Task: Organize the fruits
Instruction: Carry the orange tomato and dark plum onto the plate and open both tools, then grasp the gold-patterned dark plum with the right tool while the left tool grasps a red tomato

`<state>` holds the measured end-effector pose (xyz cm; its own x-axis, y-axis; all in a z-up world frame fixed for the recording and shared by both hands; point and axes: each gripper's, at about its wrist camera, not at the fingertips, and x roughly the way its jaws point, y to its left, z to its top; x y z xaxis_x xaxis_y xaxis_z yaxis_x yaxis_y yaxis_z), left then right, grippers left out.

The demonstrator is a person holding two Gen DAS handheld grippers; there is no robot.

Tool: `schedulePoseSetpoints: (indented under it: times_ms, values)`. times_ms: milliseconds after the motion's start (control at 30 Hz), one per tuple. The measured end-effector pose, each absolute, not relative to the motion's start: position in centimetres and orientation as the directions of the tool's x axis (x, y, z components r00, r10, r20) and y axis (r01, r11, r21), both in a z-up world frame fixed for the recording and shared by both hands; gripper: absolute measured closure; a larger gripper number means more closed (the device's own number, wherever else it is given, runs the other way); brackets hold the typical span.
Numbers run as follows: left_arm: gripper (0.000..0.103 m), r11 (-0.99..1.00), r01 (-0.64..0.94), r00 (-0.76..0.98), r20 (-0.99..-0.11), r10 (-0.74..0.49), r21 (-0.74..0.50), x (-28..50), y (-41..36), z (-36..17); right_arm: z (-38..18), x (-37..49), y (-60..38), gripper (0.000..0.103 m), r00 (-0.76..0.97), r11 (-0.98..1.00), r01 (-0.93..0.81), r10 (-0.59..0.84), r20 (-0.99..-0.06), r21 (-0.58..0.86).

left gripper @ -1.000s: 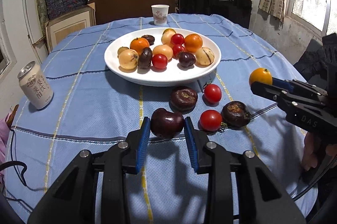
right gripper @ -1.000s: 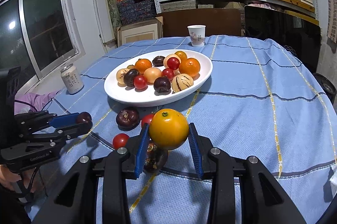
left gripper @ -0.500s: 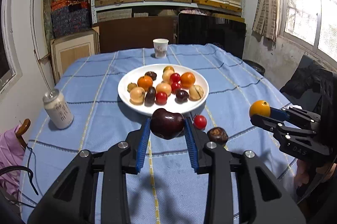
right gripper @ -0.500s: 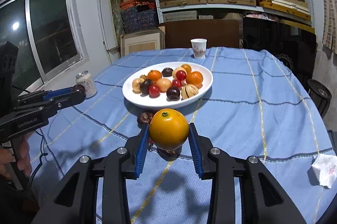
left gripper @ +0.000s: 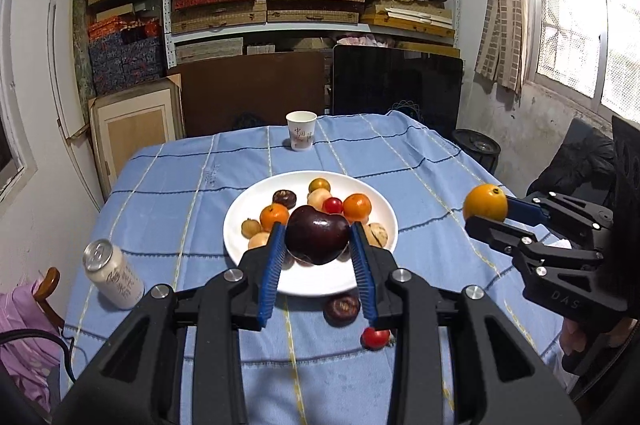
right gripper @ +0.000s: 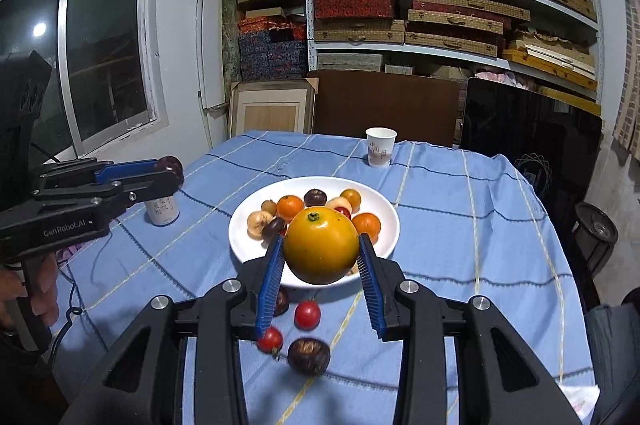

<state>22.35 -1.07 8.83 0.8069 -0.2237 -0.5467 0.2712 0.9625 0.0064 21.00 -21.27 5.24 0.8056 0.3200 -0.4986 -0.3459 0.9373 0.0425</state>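
Note:
My left gripper point(left gripper: 318, 245) is shut on a dark purple fruit point(left gripper: 317, 235), held high above the near rim of the white plate point(left gripper: 256, 217). My right gripper point(right gripper: 322, 253) is shut on a yellow-orange fruit point(right gripper: 322, 245), also raised over the plate point(right gripper: 384, 221). The plate carries several fruits: oranges, small red ones, dark ones and pale ones. On the blue cloth before the plate lie a dark fruit point(right gripper: 309, 356), two red tomatoes point(right gripper: 307, 314) and another dark fruit point(left gripper: 341, 309). Each gripper shows in the other's view, the right gripper point(left gripper: 486, 215) and the left gripper point(right gripper: 170, 171).
A drink can point(left gripper: 112, 275) stands at the table's left side. A paper cup point(left gripper: 301, 136) stands at the far edge. Shelves of boxes, a dark board and a black screen stand behind the table. A white tissue point(right gripper: 582, 399) lies at the near right.
Both grippers have risen well above the table with their fruits still gripped. The plate and loose fruits now look smaller and lower in both views.

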Motion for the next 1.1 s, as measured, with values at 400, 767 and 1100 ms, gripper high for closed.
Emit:
schedulePoseSetpoints:
  times_ms: [400, 767, 1100]
  values:
    - [0.07, 0.976, 0.217, 0.769, -0.614, -0.176, -0.007, 33.4, -1.6, 6.0, 4.0, 30.7, -19.5, 0.066, 0.781, 0.941, -0.337, 0.293, -0.551, 0.022]
    - [0.07, 0.984, 0.179, 0.703, -0.7, -0.126, 0.003, 40.8, -1.6, -0.6, -0.7, 37.1, -17.8, 0.065, 0.731, 0.936, -0.353, 0.288, -0.619, 0.019]
    - [0.031, 0.993, 0.119, 0.723, -0.687, -0.071, 0.023, 41.2, -0.7, -1.3, -1.5, 37.6, -17.5, 0.051, 0.729, 0.926, -0.377, 0.315, -0.608, 0.028]
